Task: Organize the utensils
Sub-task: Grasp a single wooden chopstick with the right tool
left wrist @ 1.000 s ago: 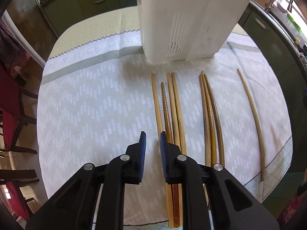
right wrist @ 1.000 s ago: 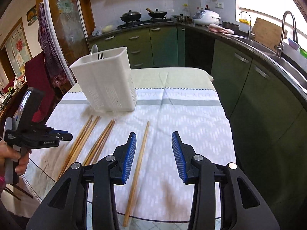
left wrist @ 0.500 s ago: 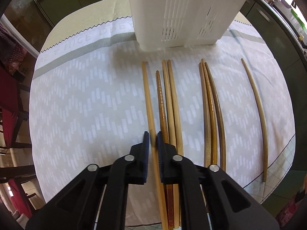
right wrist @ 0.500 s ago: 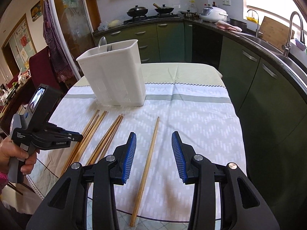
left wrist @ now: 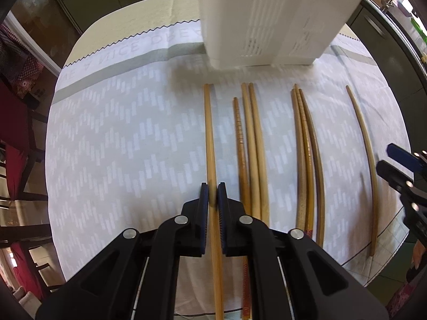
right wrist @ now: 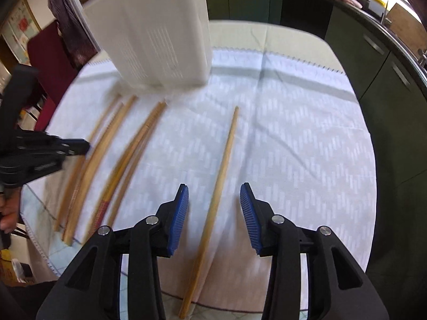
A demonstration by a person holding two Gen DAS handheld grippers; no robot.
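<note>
We found the left gripper [left wrist: 212, 194] clamped on one chopstick [left wrist: 209, 133]. Right gripper [right wrist: 214, 208] stood open astride another chopstick [right wrist: 221, 165]. All chopsticks lay short of the holder [left wrist: 267, 18] ahead; none appeared stowed yet

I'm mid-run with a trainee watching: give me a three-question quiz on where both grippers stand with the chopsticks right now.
1. True or false: the left gripper is closed on the leftmost light wooden chopstick.
2. The right gripper is: A) shut on a chopstick; B) open, with the lone wooden chopstick between its fingers; C) inside the white slotted plastic utensil holder.
3. Fill in: the chopsticks lie on a white patterned ___.

Key
1. True: the jaws pinch it, though its far end looks to rest on the cloth.
2. B.
3. tablecloth.
</note>
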